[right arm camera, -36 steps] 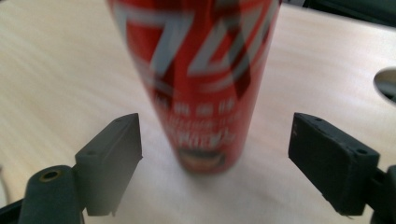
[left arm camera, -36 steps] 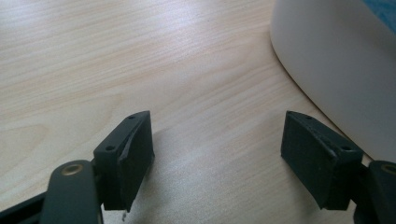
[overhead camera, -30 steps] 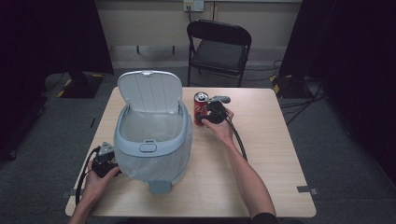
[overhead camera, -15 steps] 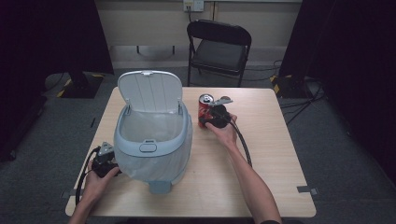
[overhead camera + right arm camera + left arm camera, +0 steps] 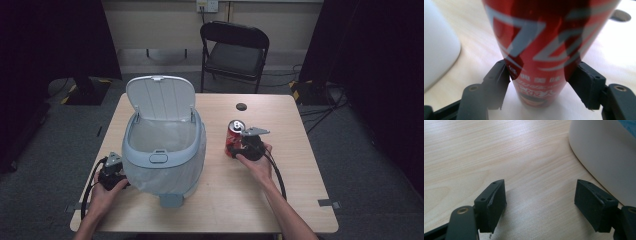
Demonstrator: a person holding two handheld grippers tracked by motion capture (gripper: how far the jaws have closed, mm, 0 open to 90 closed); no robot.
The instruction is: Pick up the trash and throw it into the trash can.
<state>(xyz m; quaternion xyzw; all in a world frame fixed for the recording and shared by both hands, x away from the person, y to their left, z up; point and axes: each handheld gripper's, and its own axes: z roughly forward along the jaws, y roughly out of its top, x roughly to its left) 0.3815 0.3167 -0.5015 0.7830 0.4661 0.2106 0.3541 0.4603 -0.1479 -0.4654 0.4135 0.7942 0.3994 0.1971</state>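
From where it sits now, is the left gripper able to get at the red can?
Probably not directly. The left gripper, jaws open, rests on the table at the near left of the trash bin, which stands between it and the red can. The right gripper already has its jaws closed on that can.

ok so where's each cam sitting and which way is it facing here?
High view: above the person's side, looking forward and down on the table, bin and can; both forearms show.
Left gripper view: on the left hand-held gripper, low over the table, jaws apart, bin wall at right.
Right gripper view: on the right hand-held gripper, jaws against the can.
Shared: the can and bin appear in the high and right gripper views.
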